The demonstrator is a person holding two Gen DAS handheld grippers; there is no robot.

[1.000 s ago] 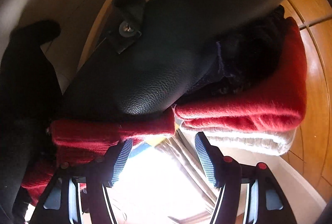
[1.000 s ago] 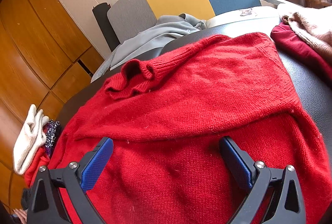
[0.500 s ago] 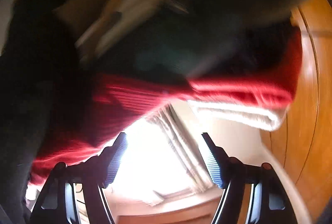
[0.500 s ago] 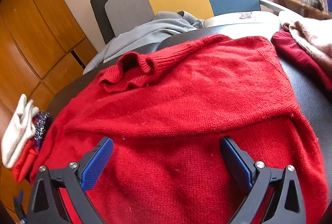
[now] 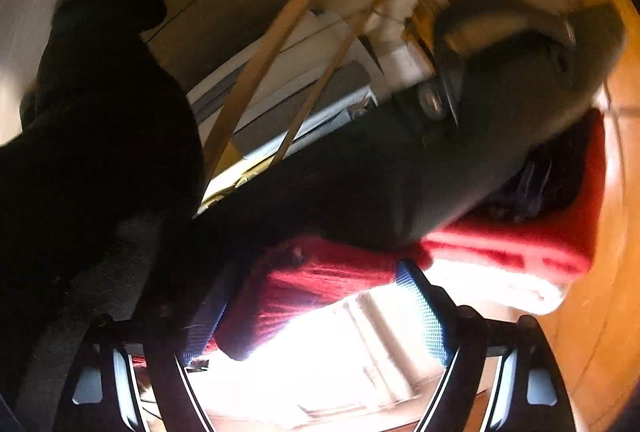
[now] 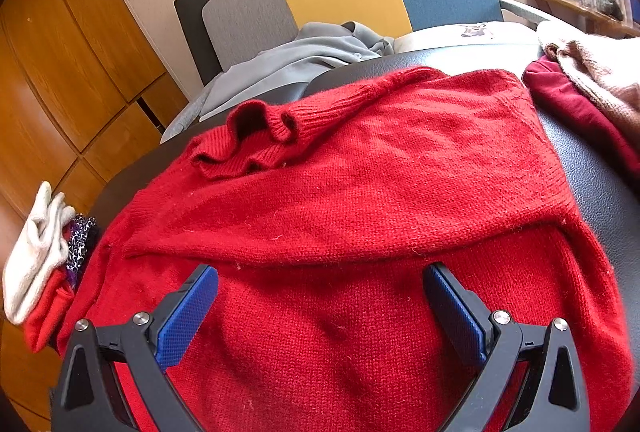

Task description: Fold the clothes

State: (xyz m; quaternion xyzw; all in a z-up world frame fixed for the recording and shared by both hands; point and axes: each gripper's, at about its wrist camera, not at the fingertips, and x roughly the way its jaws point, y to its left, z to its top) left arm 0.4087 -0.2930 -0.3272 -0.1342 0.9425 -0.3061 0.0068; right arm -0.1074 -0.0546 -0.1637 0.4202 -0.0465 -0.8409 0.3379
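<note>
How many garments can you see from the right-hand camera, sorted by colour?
Red: 3, the bright red knitted sweater spread on the black seat, a dark red garment, a small folded red piece.
Grey: 1, the grey shirt.
White: 1, the white knit.
Pinkish-brown: 1, the pinkish-brown knit.
Total: 6.

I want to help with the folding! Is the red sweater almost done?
Partly. The red sweater lies on the black seat with one fold laid across it. Both grippers hold nothing: the right gripper hovers open above it, and the left gripper is opening by a hanging red edge. More folding remains.
</note>
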